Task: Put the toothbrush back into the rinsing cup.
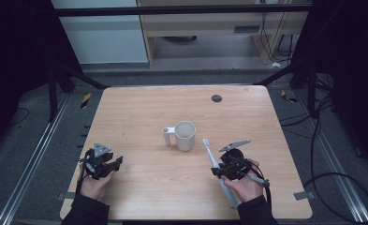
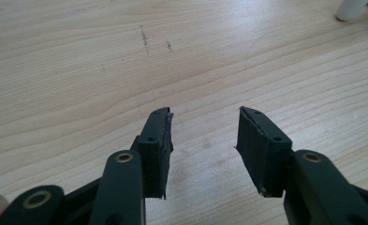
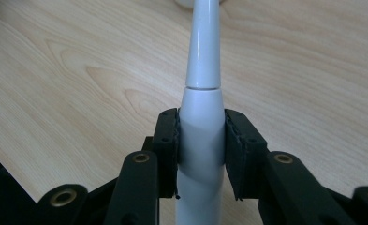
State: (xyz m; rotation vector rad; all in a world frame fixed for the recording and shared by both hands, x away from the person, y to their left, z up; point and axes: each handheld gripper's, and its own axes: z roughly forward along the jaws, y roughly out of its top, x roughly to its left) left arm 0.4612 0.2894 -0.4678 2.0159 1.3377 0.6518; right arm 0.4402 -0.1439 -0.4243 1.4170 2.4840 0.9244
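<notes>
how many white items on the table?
2: the cup with its side holder stands mid-table; the electric toothbrush is clamped in the right gripper, nearer the person.

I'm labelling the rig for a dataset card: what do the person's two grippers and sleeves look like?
Both grippers, left gripper and right gripper, are black linkage frames with brass-ringed pivots. Each ends in two flat black jaws faced with ridged pads. A grey three-cornered plate sits on top of each, and a cable trails back from the left one. The sleeves are dark.
</notes>
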